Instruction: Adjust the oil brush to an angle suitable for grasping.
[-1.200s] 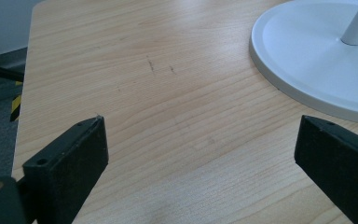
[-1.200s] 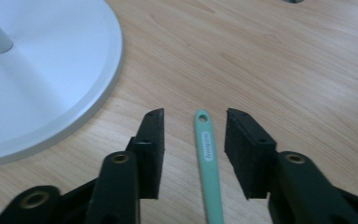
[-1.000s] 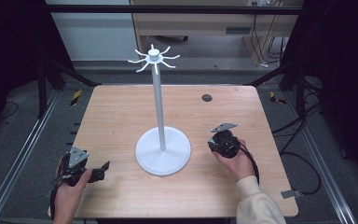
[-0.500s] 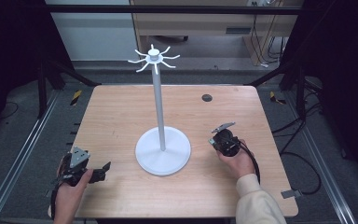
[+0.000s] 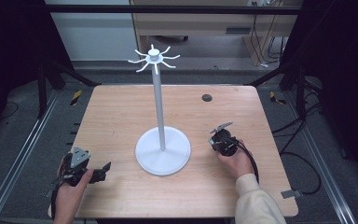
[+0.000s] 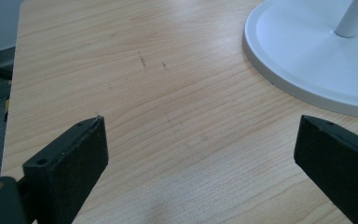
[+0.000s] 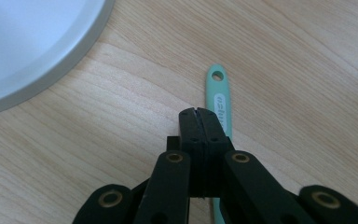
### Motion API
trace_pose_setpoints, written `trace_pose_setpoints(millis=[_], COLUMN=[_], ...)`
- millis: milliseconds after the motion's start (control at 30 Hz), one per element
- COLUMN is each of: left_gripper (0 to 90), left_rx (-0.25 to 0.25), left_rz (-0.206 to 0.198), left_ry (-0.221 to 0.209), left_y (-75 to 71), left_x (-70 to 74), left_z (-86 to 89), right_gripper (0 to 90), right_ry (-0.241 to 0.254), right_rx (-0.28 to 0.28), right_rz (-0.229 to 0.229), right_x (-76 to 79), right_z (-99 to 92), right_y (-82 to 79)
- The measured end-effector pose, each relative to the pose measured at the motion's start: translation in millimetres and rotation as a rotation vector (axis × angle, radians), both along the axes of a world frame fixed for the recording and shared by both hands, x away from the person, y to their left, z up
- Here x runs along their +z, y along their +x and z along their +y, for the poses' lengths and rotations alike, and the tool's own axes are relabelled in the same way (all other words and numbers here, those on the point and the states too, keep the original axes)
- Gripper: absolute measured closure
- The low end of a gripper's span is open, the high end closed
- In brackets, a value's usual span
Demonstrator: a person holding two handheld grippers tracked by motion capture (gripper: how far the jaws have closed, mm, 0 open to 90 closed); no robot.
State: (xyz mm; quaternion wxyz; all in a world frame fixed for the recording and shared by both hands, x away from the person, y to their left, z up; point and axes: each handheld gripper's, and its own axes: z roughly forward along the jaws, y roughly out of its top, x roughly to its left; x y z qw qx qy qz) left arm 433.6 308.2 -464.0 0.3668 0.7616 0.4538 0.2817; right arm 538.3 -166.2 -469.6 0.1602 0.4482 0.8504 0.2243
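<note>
Tabletop point(image 5: 121, 116) pale wood, dark floor around. White stand point(image 5: 162, 150) at centre. My left claw point(image 6: 200, 154) wide, empty, near front left corner. My right claw point(image 7: 198, 114) pinched tight, nothing seen between pads, right of stand base. Teal handle point(image 7: 218, 100) flat on wood directly under right claw tips, long axis along claw's line, hole end pointing away. Right hand far nearer.

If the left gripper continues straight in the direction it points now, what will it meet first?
Probably the round white base of the stand: it lies ahead, toward the right jaw's side. Straight between the open left gripper jaws is bare wooden table, so it might just miss.
</note>
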Motion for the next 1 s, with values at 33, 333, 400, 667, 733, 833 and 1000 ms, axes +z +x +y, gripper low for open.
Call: trace_pose_setpoints(millis=[33, 333, 400, 667, 733, 833, 1000], left_gripper=[2.4, 2.4, 2.4, 2.4, 2.4, 2.4, 2.4], left_rx=[0.0, 0.0, 0.0, 0.001, 0.0, -0.001, -0.002], left_rz=[0.0, -0.001, 0.0, -0.002, -0.001, -0.001, -0.001], left_ry=[0.0, -0.001, -0.001, -0.001, 0.001, 0.001, 0.004], left_y=[0.0, -0.1, -0.1, -0.2, -0.2, -0.2, -0.2], left_x=[0.0, 0.1, 0.0, 0.1, 0.1, 0.1, -0.1], left_z=[0.0, 0.0, 0.0, -0.1, -0.2, -0.5, -0.9], right_gripper=[90.0, 90.0, 90.0, 90.0, 90.0, 90.0, 90.0], right_ry=[0.0, -0.031, -0.034, -0.077, -0.08, -0.071, -0.063], right_rx=[0.0, -0.012, -0.01, -0.051, -0.074, -0.111, -0.152], right_rz=[0.0, 0.024, 0.026, 0.016, 0.009, 0.009, 0.008], right_x=[0.0, -4.5, -4.8, -5.2, -5.3, -5.2, -5.1], right_z=[0.0, 0.7, 0.3, -1.0, -4.1, -10.0, -17.3], right_y=[0.0, 1.9, 2.1, 4.2, 6.2, 9.7, 13.4])
